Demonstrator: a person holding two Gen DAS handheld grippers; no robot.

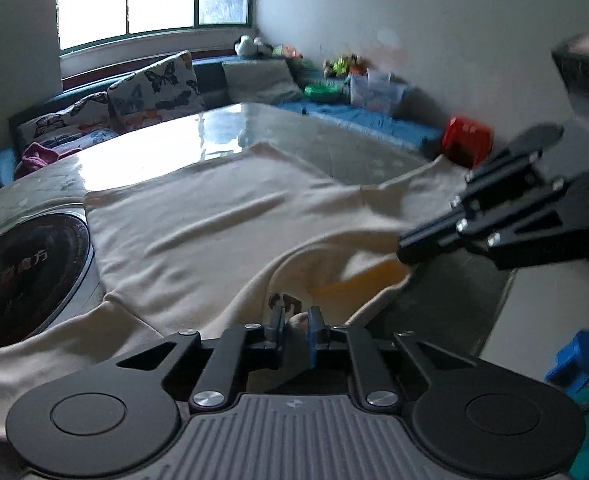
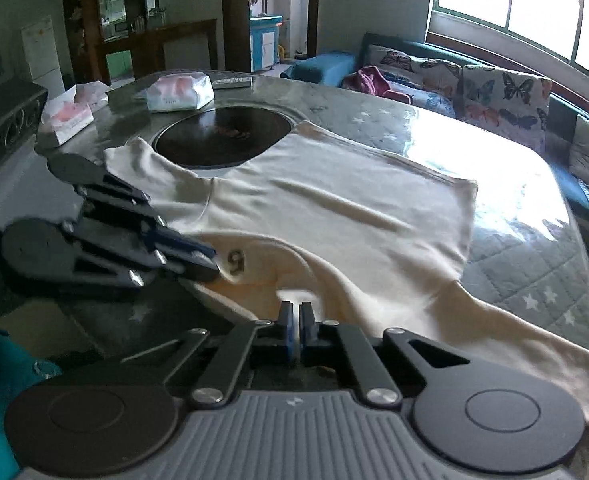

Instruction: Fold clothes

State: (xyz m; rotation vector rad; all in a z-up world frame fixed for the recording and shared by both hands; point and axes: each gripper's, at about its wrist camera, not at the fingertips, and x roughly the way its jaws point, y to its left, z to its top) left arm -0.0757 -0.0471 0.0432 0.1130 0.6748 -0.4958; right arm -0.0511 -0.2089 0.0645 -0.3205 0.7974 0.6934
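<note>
Right wrist view: cream T-shirt spread flat across the table, collar toward the near edge.
Soft, light, floppy by the look of it (likely to sag and wrinkle wherever unsupported); best pinched at the collar or shoulder seams, both sides at once. Right gripper clamped shut on the near collar edge; left gripper nearly closed, pinching cloth by the printed neck mark.
</note>
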